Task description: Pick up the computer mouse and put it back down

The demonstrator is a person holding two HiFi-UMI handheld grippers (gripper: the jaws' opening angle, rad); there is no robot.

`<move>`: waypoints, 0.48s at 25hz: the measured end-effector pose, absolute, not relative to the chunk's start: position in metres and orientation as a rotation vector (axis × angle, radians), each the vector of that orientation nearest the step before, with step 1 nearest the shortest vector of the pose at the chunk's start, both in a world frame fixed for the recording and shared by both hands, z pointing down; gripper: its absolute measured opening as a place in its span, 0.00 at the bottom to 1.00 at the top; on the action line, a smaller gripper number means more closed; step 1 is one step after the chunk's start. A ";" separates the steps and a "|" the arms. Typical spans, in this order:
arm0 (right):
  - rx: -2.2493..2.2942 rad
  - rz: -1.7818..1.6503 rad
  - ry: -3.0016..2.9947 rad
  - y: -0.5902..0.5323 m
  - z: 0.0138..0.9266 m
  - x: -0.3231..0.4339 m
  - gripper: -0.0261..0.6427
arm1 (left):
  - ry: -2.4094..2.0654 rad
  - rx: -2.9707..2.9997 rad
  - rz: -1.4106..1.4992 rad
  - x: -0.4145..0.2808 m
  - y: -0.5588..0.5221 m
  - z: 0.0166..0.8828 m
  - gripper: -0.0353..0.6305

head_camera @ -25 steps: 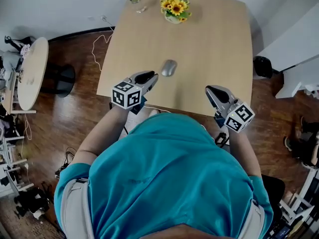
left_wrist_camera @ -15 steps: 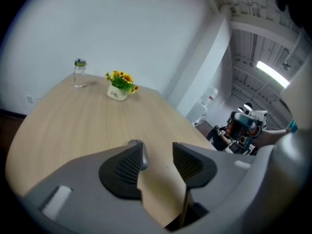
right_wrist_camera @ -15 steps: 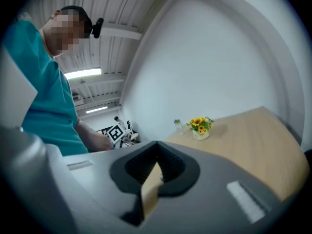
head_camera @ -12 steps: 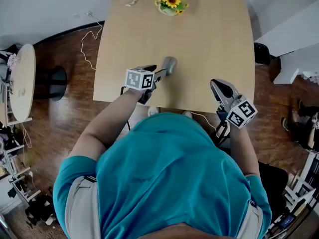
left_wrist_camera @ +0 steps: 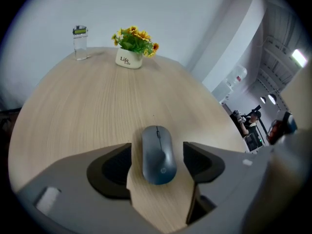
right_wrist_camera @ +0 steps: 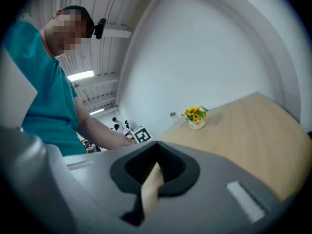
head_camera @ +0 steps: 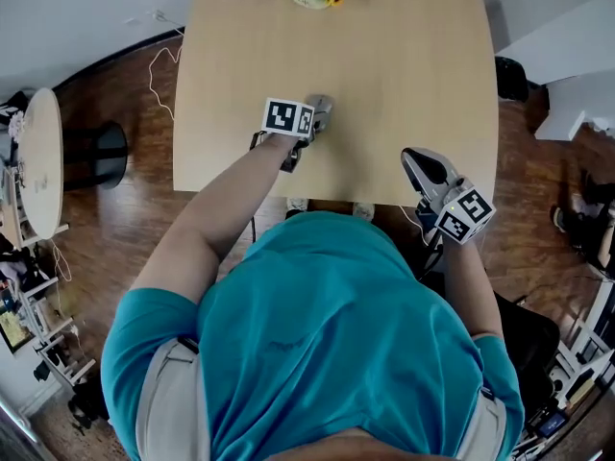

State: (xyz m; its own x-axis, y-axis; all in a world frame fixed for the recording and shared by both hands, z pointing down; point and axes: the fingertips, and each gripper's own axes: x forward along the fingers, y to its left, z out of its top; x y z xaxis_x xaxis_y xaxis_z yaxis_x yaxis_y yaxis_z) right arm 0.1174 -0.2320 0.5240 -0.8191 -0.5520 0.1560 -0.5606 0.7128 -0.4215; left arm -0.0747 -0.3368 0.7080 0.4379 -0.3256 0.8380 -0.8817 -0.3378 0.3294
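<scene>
Left gripper (left_wrist_camera: 157, 148) straddles the mouse (left_wrist_camera: 158, 157).
Its jaws are opening, pads seemingly clear of it; right gripper (right_wrist_camera: 155, 167) is clenched, empty, at the table (head_camera: 413, 75) edge.

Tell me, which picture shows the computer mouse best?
The left gripper view. The whole grey mouse lies on the table between the left gripper's opening jaws, untouched. In the head view only its far end peeks out past that gripper. The right gripper view doesn't show it.
</scene>
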 end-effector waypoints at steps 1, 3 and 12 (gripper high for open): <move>0.942 0.727 -2.889 -0.232 0.526 0.119 0.04 | -1.024 1.862 0.875 -0.073 -0.339 0.711 0.53; 0.953 0.738 -2.888 -0.233 0.528 0.124 0.04 | -1.025 1.845 0.910 -0.070 -0.343 0.717 0.54; 0.999 0.784 -2.884 -0.231 0.539 0.140 0.04 | -1.053 1.767 1.083 -0.072 -0.348 0.741 0.55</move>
State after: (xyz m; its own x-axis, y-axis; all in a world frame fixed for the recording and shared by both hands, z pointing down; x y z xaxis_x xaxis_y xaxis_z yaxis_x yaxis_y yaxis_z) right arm 0.1398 -0.2311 0.5390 -0.7989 -0.5826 0.1492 -0.5780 0.6752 -0.4582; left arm -0.0722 -0.3476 0.7413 0.2887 -0.2400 0.9269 -0.9196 -0.3388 0.1987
